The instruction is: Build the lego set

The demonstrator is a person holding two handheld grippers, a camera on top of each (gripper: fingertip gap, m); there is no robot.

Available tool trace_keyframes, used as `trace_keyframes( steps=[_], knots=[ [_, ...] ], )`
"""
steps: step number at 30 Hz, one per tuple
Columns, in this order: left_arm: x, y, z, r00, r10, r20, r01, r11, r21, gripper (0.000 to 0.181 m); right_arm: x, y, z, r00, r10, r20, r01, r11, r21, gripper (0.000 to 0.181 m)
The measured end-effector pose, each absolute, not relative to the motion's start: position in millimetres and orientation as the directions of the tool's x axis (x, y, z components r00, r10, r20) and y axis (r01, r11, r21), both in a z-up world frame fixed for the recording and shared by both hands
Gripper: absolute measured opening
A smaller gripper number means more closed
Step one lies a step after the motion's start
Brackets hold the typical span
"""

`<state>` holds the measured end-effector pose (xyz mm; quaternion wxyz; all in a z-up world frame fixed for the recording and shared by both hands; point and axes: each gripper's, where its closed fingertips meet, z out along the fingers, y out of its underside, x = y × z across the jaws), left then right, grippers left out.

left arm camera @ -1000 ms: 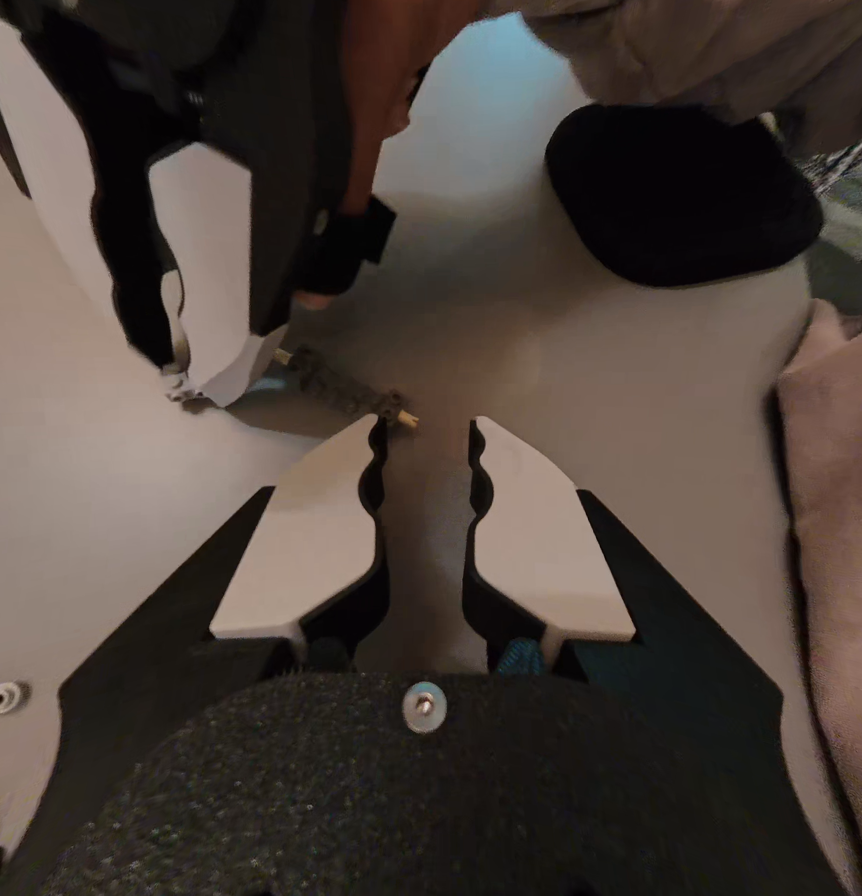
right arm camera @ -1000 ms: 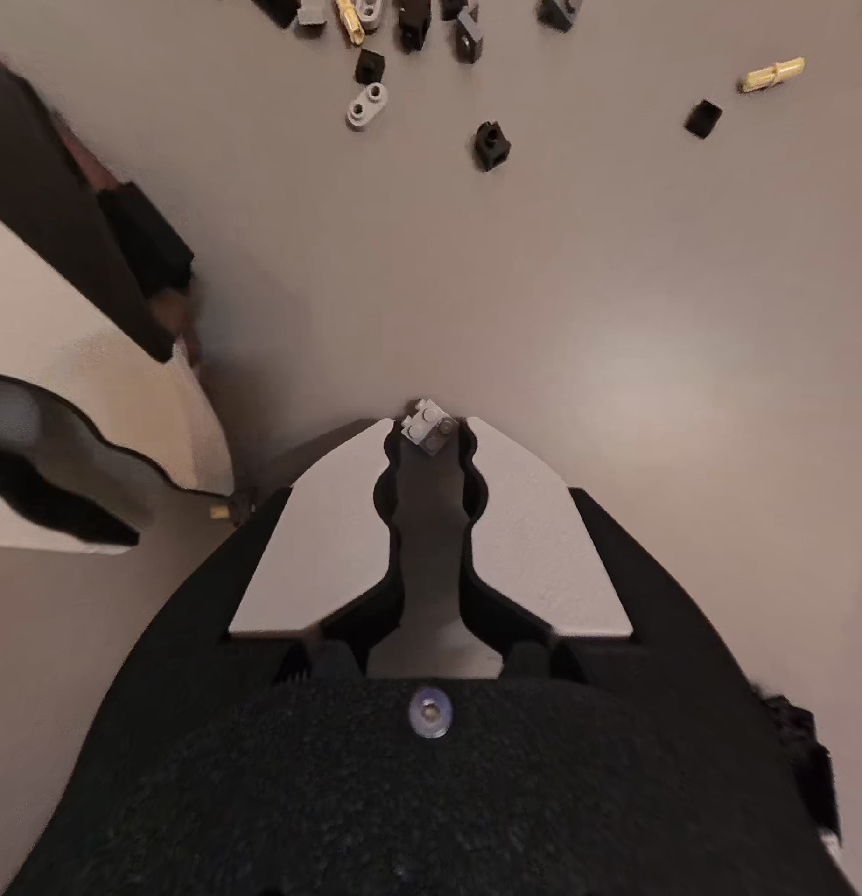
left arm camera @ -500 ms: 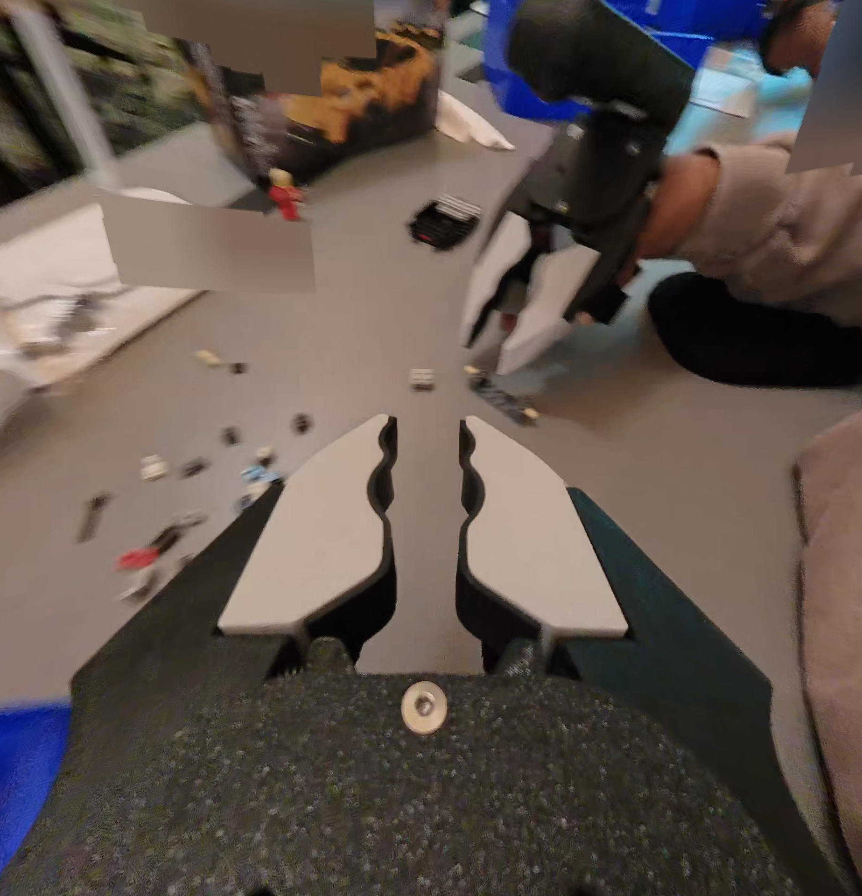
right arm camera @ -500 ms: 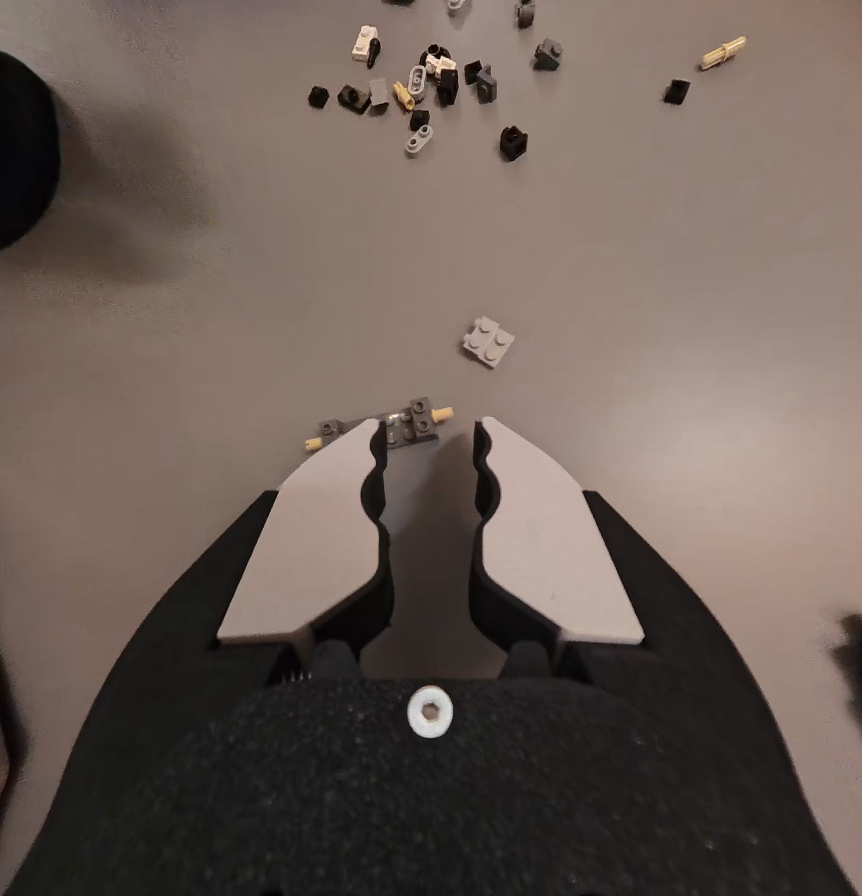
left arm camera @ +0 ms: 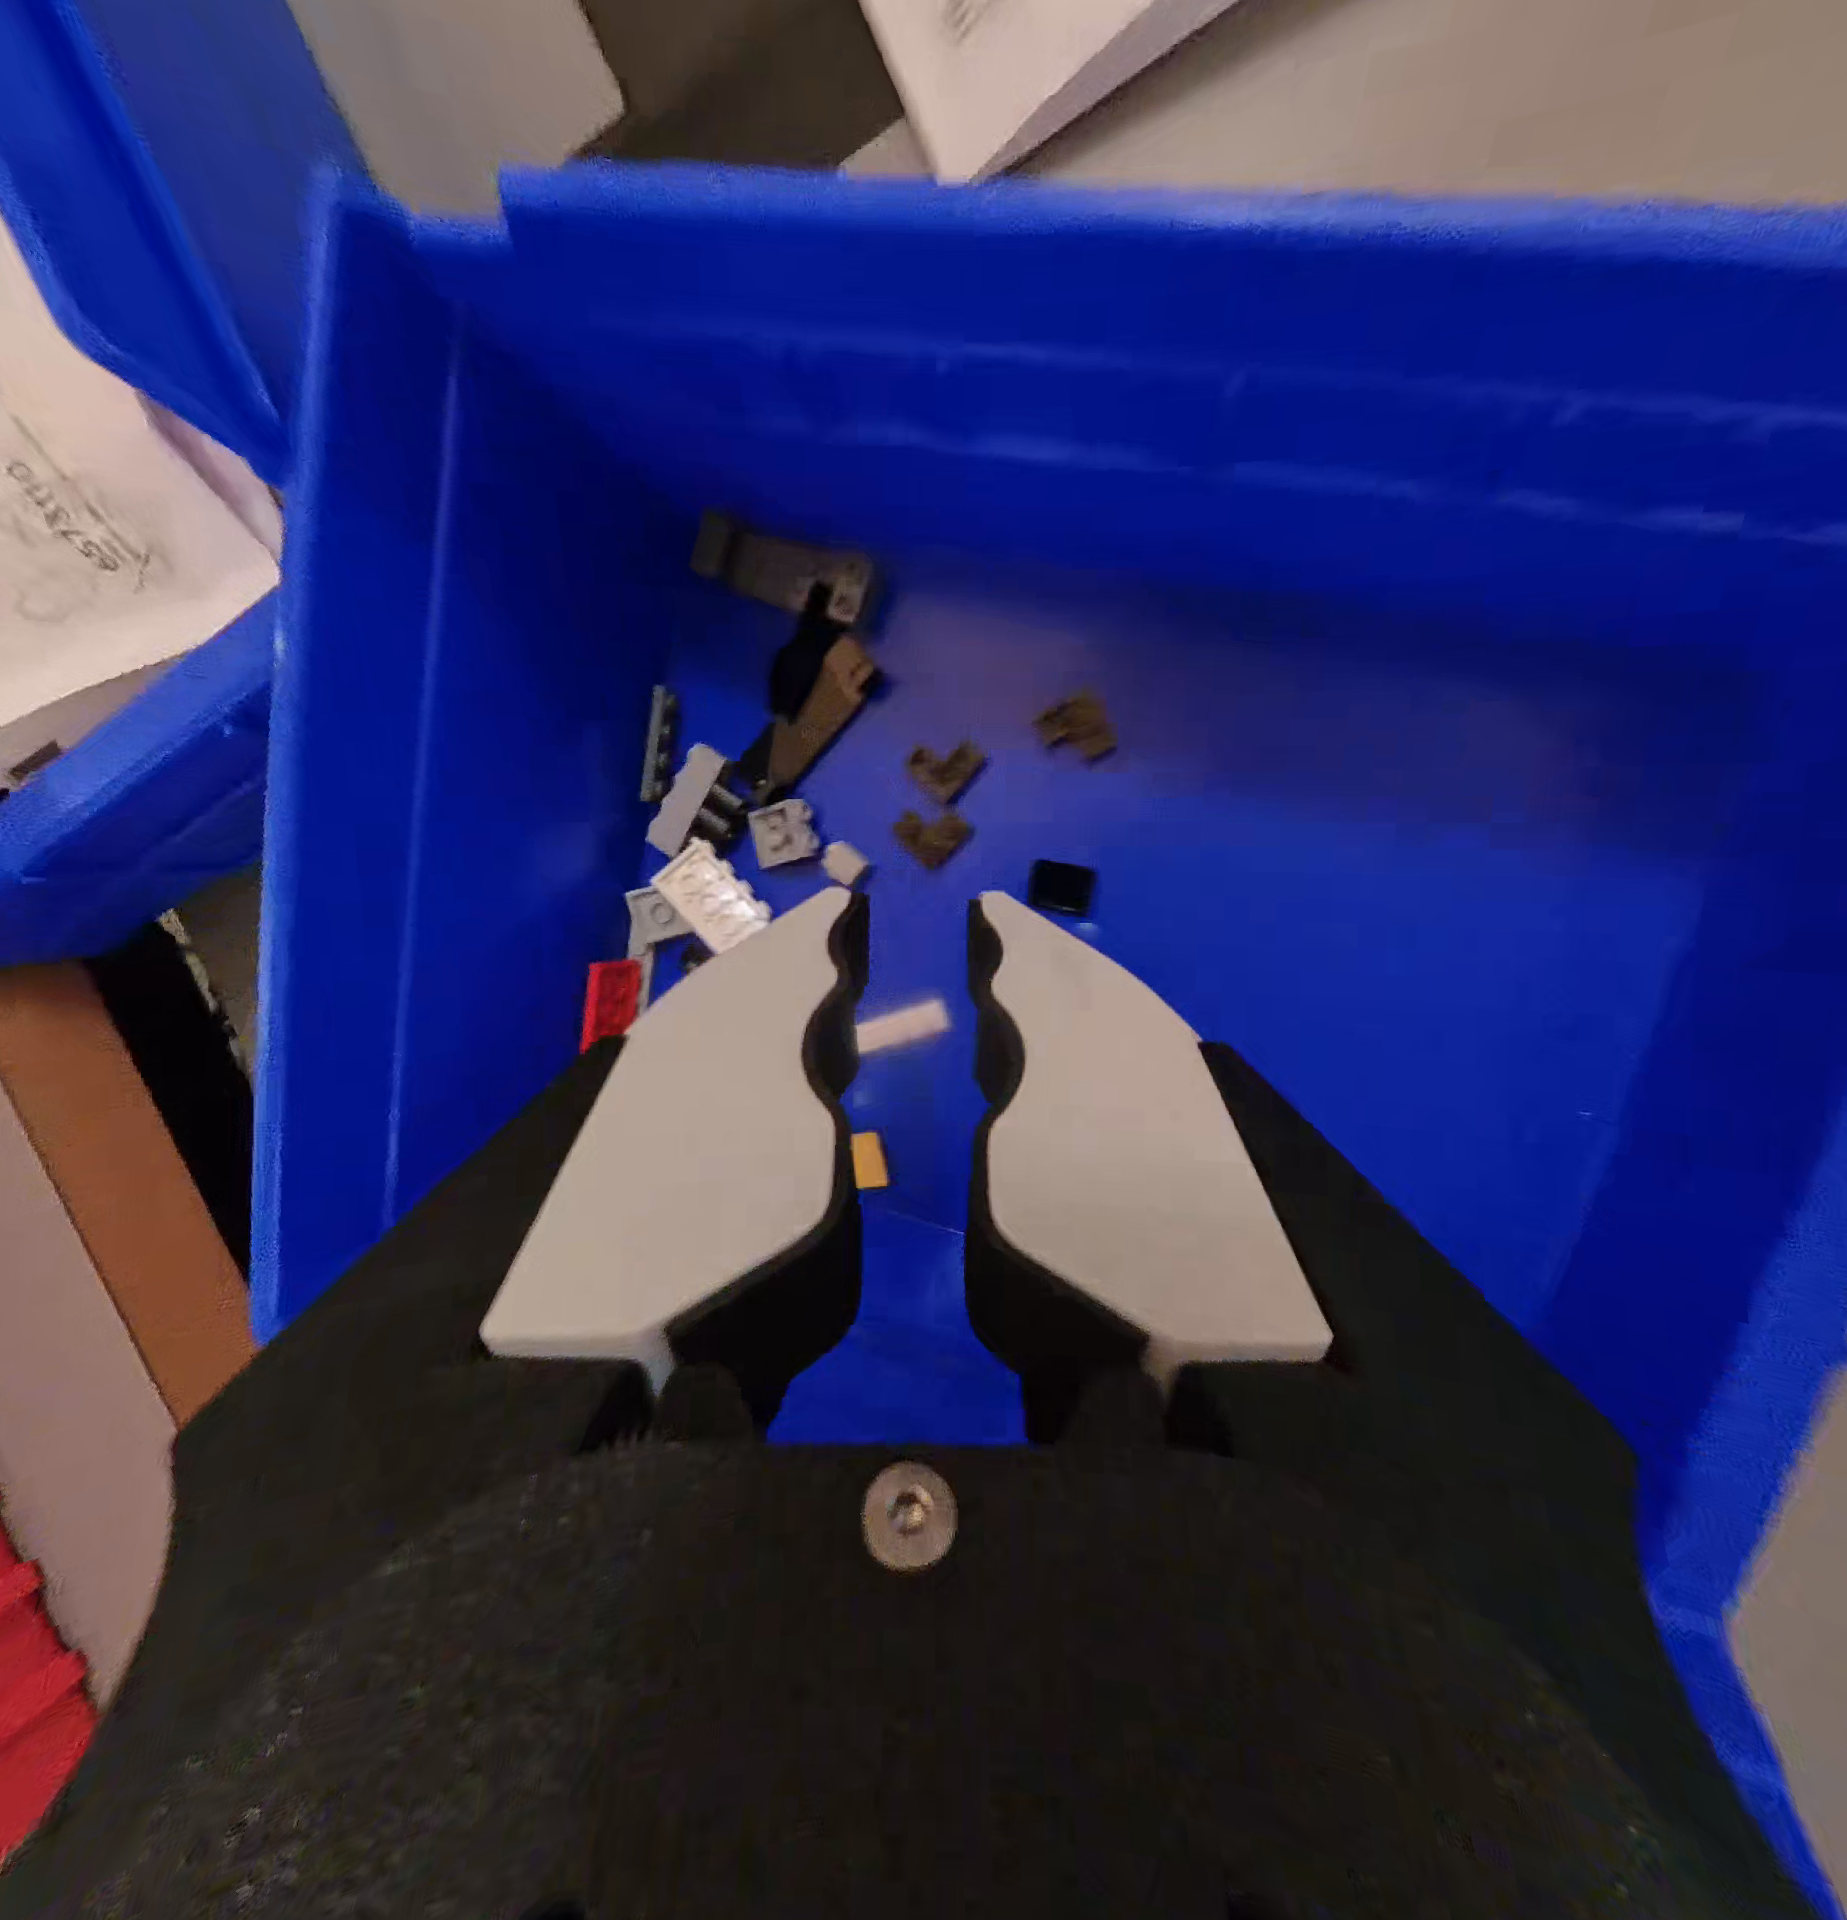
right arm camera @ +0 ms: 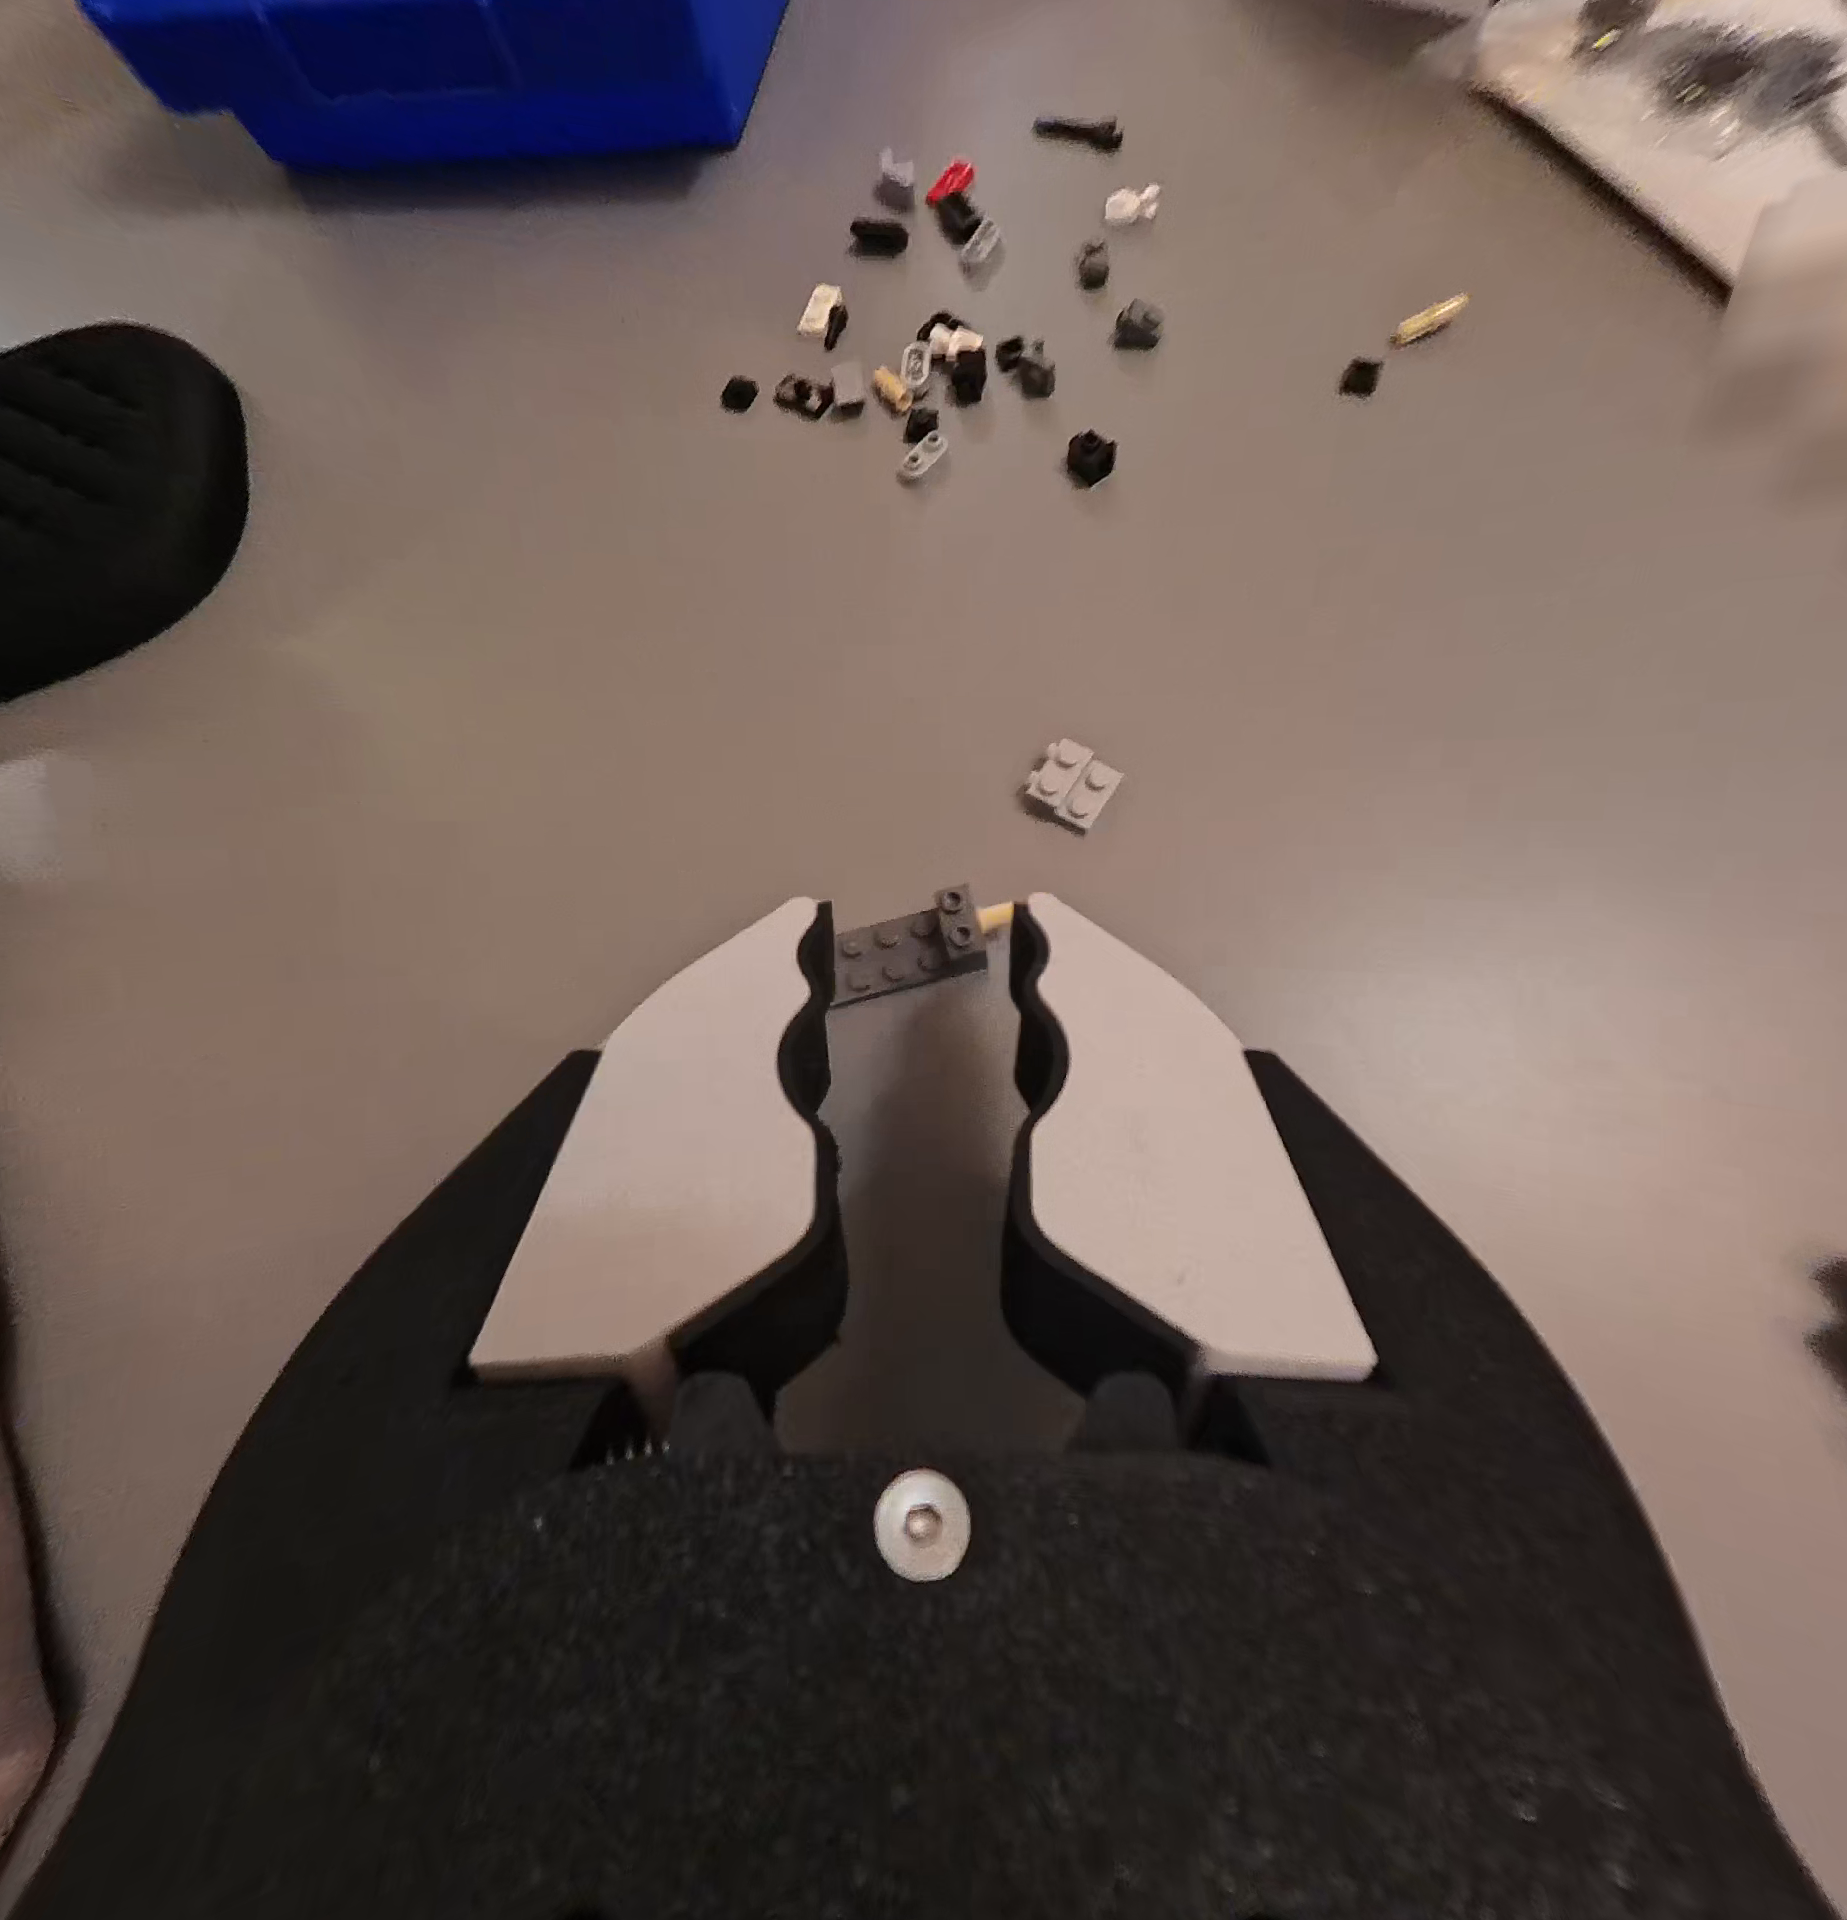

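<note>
The dark plate (right arm camera: 903, 958) runs partly hidden under the right claw's (right arm camera: 916, 914) finger (right arm camera: 711, 1132).

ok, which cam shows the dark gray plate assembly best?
Right wrist view: the dark gray plate assembly lies on the table between the open right tool's tips. Left wrist view shows only the blue bin, not the assembly.

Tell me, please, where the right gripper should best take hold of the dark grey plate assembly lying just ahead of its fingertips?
Probably across the long studded plate, coming straight down with one finger on each long edge. The dark grey plate assembly lies flat on the table, slightly skewed, so the right gripper would need a small twist. Avoid the raised block and tan pin at its right end.
</note>
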<state>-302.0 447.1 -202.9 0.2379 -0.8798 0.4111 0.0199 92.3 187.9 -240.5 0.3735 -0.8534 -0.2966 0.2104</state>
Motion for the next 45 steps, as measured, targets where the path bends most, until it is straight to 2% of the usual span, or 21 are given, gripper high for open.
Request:
trace_keyframes(
  steps=[8,14,16,23,24,26,30,33,36,38,40,45],
  knots=[
    [-323.4,484.0,-258.6,0.688,-0.683,-0.244,-0.724,-0.666,-0.179,0.018,135.4,202.7,-208.6,0.895,0.445,-0.037,0.168,-0.412,-0.895,0.032],
    [-326.1,492.4,-271.8,0.728,-0.648,-0.223,-0.684,-0.712,-0.162,0.017,178.6,205.8,-175.2,0.968,0.25,0.024,0.085,-0.235,-0.968,0.028],
    [-331.5,491.7,-275.4,0.73,-0.641,-0.236,-0.677,-0.725,-0.125,0.018,184.5,206.3,-170.2,0.973,0.229,0.017,0.067,-0.211,-0.975,0.028],
    [-331.6,493.7,-273.7,0.711,-0.657,-0.251,-0.698,-0.702,-0.141,0.014,182.8,205.6,-172.2,0.97,0.241,0.013,0.066,-0.211,-0.975,0.027],
    [-328.8,491.6,-268.9,0.708,-0.662,-0.247,-0.703,-0.694,-0.158,0.008,182.5,205.1,-171.5,0.97,0.241,0.016,0.068,-0.208,-0.976,0.027],
    [-314.6,487.3,-248.1,0.704,-0.67,-0.234,-0.71,-0.656,-0.256,0.008,182.8,204.3,-170.2,0.971,0.239,0.027,0.077,-0.202,-0.976,0.027],
    [-253.6,451.3,-183.0,0.668,-0.732,-0.133,-0.669,-0.513,-0.538,0.007,176.8,204.7,-169.5,0.965,0.261,0.011,0.064,-0.197,-0.978,0.028],
    [-180.8,390.2,-136.9,0.539,-0.839,0.078,-0.543,-0.417,-0.729,0.007,163.0,204.8,-166.9,0.952,0.306,0.023,0.079,-0.173,-0.982,0.028],
    [-106.3,312.8,-96.8,0.268,-0.889,0.372,-0.324,-0.447,-0.834,0.007,143.9,202.6,-162.0,0.933,0.355,0.067,0.121,-0.133,-0.984,0.029],
    [-68.8,266.3,-76.8,0.038,-0.832,0.553,-0.189,-0.55,-0.814,0.006,129.0,199.5,-157.1,0.915,0.393,0.085,0.136,-0.105,-0.985,0.033],
    [-39.2,232.9,-71.8,-0.137,-0.756,0.64,-0.128,-0.627,-0.768,0.006,112.1,193.9,-152.1,0.887,0.452,0.1,0.149,-0.073,-0.986,0.039],
    [24.9,175.7,-97.8,-0.374,-0.506,0.777,-0.194,-0.777,-0.599,0.006,75.5,168.5,-134.4,0.759,0.6,0.252,0.235,0.109,-0.966,0.039]
  ],
)
